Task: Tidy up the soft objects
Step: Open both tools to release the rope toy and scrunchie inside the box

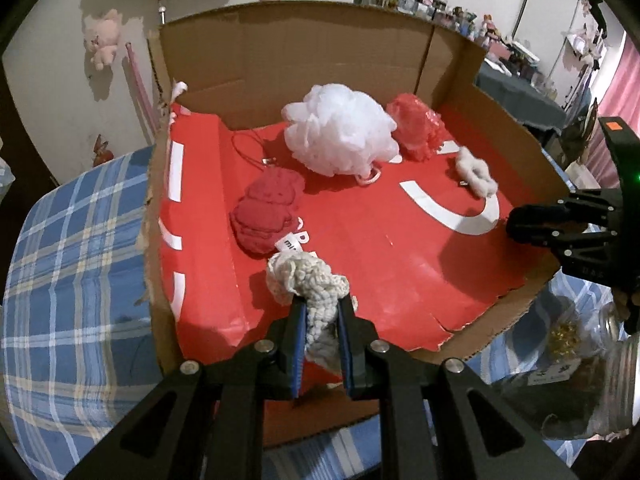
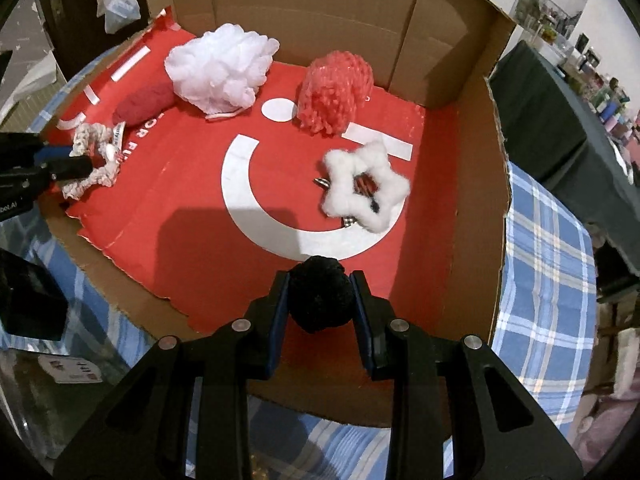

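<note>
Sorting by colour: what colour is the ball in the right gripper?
Black; the pompom ball shows best in the right wrist view.

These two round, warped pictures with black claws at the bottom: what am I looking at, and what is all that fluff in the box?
No robot here: a person holds a two-finger gripper in each hand, and each gripper carries a wide-angle camera looking along its fingers, hence the warped look.

The left-hand camera shows the left gripper shut on a cream crocheted piece. The right-hand camera shows the right gripper shut on a black pompom.

Both reach over a cut-open cardboard box lined with red paper, standing on a blue checked cloth. Lying in it are a white bath pouf, a red mesh pouf, a dark red soft piece and a fluffy white star.
</note>
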`<state>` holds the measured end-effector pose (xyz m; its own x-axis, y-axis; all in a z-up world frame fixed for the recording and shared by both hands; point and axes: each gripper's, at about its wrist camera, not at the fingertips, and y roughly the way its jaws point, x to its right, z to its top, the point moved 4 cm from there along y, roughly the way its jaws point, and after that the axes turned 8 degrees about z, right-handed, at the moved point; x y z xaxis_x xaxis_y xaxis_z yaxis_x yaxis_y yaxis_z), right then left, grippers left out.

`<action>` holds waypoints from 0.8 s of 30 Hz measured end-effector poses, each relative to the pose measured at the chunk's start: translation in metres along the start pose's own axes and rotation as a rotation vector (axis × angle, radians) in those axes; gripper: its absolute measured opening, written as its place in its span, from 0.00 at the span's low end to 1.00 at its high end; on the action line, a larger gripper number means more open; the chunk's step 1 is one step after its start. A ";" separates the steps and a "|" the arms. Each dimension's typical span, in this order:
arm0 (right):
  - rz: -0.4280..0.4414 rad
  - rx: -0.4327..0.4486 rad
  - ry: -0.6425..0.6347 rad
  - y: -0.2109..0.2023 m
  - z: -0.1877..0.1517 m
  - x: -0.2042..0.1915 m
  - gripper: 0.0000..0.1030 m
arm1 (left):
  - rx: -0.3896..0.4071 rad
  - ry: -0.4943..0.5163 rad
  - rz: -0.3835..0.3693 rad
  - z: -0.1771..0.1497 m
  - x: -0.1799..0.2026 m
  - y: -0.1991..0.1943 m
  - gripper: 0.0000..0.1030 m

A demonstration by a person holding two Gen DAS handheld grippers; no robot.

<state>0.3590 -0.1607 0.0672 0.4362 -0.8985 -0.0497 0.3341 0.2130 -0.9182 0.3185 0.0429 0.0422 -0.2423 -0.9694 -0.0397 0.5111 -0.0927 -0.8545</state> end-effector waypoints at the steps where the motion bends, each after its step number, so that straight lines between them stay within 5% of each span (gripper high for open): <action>1: -0.004 -0.005 -0.004 0.001 0.000 0.000 0.28 | -0.003 0.004 0.006 0.000 0.000 0.002 0.16; 11: -0.026 -0.019 -0.025 0.004 -0.001 -0.002 0.28 | -0.011 0.014 0.017 0.000 -0.001 0.006 0.19; 24: -0.013 -0.023 -0.034 0.006 0.001 0.000 0.29 | 0.000 0.046 0.009 0.000 0.009 0.006 0.41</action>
<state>0.3621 -0.1589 0.0618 0.4605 -0.8873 -0.0244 0.3212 0.1922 -0.9273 0.3193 0.0339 0.0361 -0.2750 -0.9588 -0.0712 0.5132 -0.0838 -0.8542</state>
